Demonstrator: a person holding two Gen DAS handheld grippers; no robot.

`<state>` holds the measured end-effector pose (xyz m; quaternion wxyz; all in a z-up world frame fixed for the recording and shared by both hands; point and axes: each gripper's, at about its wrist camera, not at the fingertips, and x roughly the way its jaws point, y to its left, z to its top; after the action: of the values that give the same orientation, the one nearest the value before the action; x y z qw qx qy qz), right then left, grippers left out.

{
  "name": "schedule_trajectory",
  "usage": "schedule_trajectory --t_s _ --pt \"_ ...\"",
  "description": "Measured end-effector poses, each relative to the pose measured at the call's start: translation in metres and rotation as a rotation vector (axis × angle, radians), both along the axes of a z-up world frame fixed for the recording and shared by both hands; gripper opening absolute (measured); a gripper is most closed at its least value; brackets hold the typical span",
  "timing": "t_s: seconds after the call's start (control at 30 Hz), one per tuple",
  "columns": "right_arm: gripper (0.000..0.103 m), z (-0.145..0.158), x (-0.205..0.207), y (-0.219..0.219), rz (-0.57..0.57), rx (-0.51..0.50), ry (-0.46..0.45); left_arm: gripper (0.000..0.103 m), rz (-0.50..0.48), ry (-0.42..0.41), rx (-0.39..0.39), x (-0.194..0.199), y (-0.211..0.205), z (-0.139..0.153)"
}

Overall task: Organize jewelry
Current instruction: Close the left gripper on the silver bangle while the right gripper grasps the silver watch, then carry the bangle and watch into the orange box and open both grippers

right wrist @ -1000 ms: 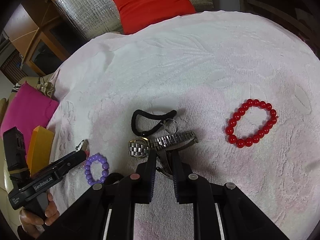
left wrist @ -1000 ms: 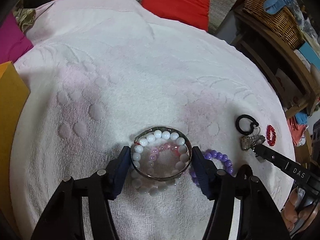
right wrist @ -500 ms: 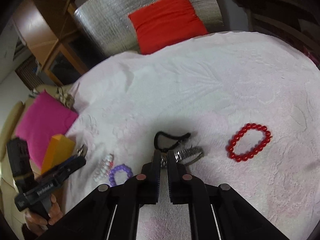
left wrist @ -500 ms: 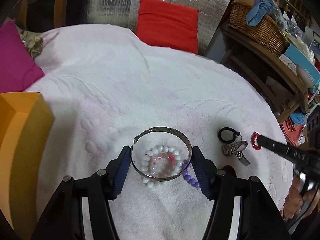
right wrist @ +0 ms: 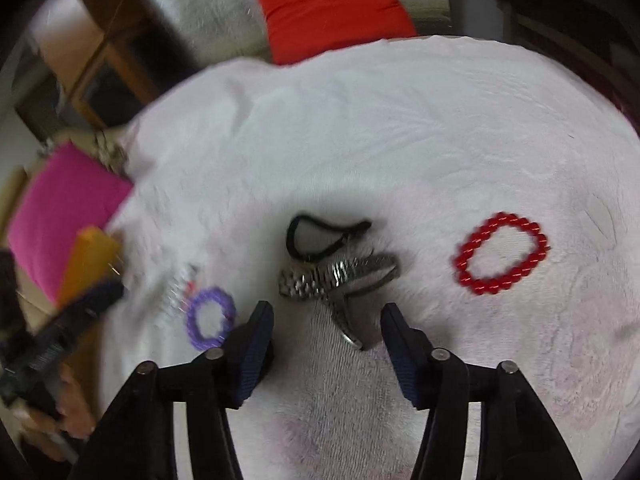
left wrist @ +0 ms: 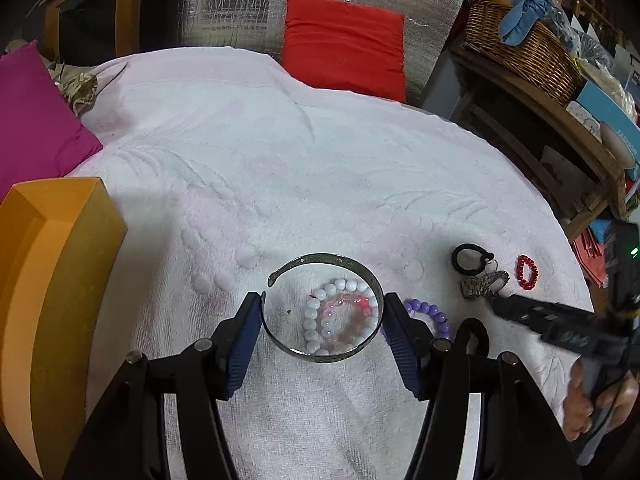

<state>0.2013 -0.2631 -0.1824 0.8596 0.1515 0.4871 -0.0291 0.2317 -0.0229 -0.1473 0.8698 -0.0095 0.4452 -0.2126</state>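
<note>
My left gripper (left wrist: 323,320) is shut on a grey metal bangle (left wrist: 320,257), pads pressing its two sides, held above the white towel (left wrist: 320,152). Seen through the bangle, a white bead bracelet (left wrist: 310,316) and a pink translucent one (left wrist: 352,340) lie on the towel, with a purple bracelet (left wrist: 430,314) beside them. In the blurred right wrist view, my right gripper (right wrist: 326,332) has its jaws opening. The steel watch (right wrist: 332,276) lies on the towel with its strap end between the fingers, untouched. A black hair tie (right wrist: 320,236) lies behind it and a red bead bracelet (right wrist: 500,260) to the right.
An orange box (left wrist: 52,280) stands open at the towel's left edge. Beyond the round table are a pink cushion (left wrist: 32,120), a red cushion (left wrist: 344,48) and a wooden shelf with a wicker basket (left wrist: 524,48). A hand (left wrist: 588,408) holds the right gripper.
The left gripper rose with the bangle, off the white beads. The right gripper, shut at the watch before, has spread its jaws; the watch lies on the towel.
</note>
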Motion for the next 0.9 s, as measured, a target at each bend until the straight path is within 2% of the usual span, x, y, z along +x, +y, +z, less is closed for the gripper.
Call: schedule_trajectory --t_s 0.1,0.13,0.17,0.27,0.4,0.6,0.9 --pt "0.038 -0.006 0.006 0.010 0.010 -0.115 -0.014 0.062 0.007 0.006 0.000 0.001 0.001 -0.001" --pt "0.031 -0.007 0.006 0.013 0.013 -0.151 -0.015 0.062 0.007 0.008 0.000 0.002 0.001 -0.002" --pt "0.018 -0.007 0.006 0.015 0.011 -0.188 -0.019 0.062 0.006 0.011 0.003 0.001 0.001 -0.002" --pt "0.008 -0.005 0.004 0.017 0.004 -0.238 -0.034 0.062 0.006 0.013 0.008 0.001 0.001 -0.003" --pt "0.007 0.013 -0.013 0.012 -0.017 -0.208 -0.105 0.062 0.017 0.003 0.005 -0.001 0.003 0.000" --pt "0.007 0.046 -0.036 0.007 -0.043 -0.118 -0.245 0.062 0.044 -0.056 0.054 -0.012 0.008 0.010" --pt "0.007 0.082 -0.051 0.039 0.000 -0.057 -0.404 0.063 0.179 -0.154 0.141 -0.040 0.039 0.037"
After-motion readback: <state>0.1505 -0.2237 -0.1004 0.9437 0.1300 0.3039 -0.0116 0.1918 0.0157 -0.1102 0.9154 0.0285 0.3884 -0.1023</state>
